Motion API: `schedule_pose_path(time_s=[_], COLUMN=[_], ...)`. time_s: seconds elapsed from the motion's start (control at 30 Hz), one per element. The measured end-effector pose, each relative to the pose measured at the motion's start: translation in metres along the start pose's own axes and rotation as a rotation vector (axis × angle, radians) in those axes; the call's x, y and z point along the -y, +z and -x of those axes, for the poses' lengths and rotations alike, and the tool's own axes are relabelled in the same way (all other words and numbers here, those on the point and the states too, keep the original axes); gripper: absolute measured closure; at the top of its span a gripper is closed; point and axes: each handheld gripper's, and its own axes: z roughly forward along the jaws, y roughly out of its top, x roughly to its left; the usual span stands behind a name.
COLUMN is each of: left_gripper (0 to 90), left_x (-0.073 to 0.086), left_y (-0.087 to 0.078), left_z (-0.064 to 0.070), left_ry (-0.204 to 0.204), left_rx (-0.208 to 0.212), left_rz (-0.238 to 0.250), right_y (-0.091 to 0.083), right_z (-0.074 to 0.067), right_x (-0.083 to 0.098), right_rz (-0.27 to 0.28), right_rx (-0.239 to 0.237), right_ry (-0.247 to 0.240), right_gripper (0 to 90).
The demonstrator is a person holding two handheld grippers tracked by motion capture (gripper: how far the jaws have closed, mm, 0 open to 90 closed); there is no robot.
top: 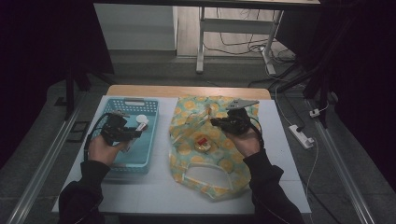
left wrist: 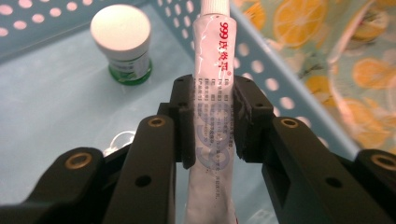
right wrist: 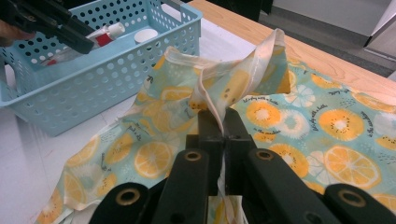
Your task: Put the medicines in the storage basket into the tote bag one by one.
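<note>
My left gripper [left wrist: 212, 121] is shut on a white tube [left wrist: 212, 70] with red "999" print, held above the floor of the light-blue perforated basket [top: 128, 101]. A white-lidded green jar [left wrist: 122, 42] stands in the basket beyond the tube. In the high view the left gripper [top: 135, 132] hangs over the basket's middle. My right gripper [right wrist: 223, 128] is shut on a cream-edged fold of the lemon-print cloth bag [right wrist: 299, 121] and holds it up off the table. The bag [top: 219, 163] lies right of the basket, and a small red-and-yellow item [top: 204, 143] shows at its middle.
The basket and the bag lie on a white table top [top: 159, 191] with a wooden strip [top: 187, 90] along its far edge. A power strip [top: 301, 136] and cables lie on the floor at the right. Desk legs [top: 201, 42] stand beyond the table.
</note>
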Motion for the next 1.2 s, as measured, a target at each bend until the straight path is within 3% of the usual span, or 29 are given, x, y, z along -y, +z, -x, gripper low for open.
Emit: schedule_pose_path(time_s=[0.27, 0.67, 1.2], left_gripper=[71.6, 71.7, 71.7], left_x=[-0.003, -0.013, -0.032], left_y=[-0.010, -0.011, 0.012], left_z=[0.015, 0.050, 0.096], left_ry=[0.032, 0.110, 0.204], left_rx=[0.039, 0.112, 0.239], left_rz=[0.041, 0.072, 0.056], right_y=[0.002, 0.000, 0.000], right_z=[0.000, 0.001, 0.002], right_x=[0.001, 0.001, 0.001], right_rz=[-0.002, 0.005, 0.007], right_rx=[-0.002, 0.002, 0.002], right_ry=[0.005, 0.009, 0.015], right_gripper=[89.7, 89.7, 89.7])
